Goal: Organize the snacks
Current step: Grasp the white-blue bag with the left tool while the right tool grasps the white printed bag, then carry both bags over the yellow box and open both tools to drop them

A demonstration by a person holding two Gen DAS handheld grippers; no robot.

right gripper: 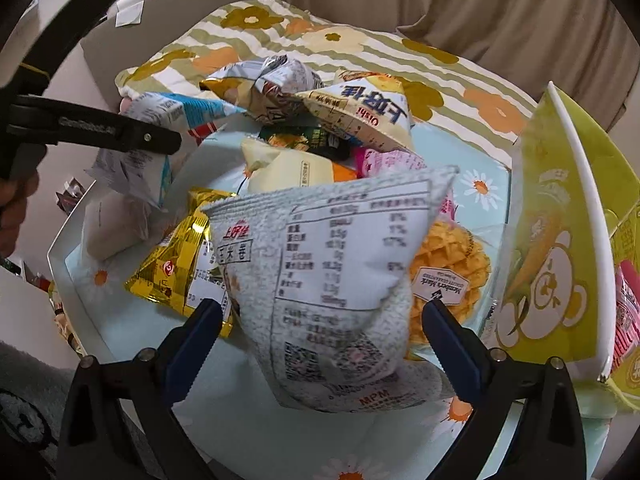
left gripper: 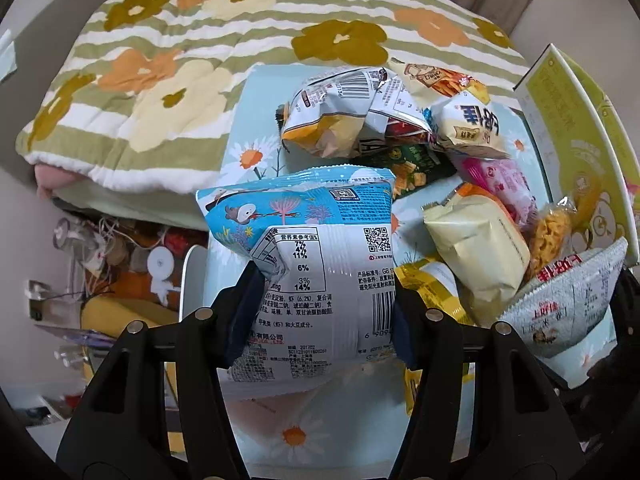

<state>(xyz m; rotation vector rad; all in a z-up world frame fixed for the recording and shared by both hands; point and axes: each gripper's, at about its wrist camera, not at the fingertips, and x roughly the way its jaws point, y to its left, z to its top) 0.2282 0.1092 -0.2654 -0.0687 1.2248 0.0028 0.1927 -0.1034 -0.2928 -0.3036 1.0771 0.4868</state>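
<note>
A daisy-print table (left gripper: 256,120) bears a heap of snack bags (left gripper: 476,240) beside a green box (right gripper: 560,240).

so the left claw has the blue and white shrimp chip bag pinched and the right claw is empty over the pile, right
Not quite. The left claw does pinch the blue and white bag, but the right claw is not empty: the right wrist view shows a white snack bag with a printed nutrition table between its fingers, raised above the pile on the daisy-print table.
</note>
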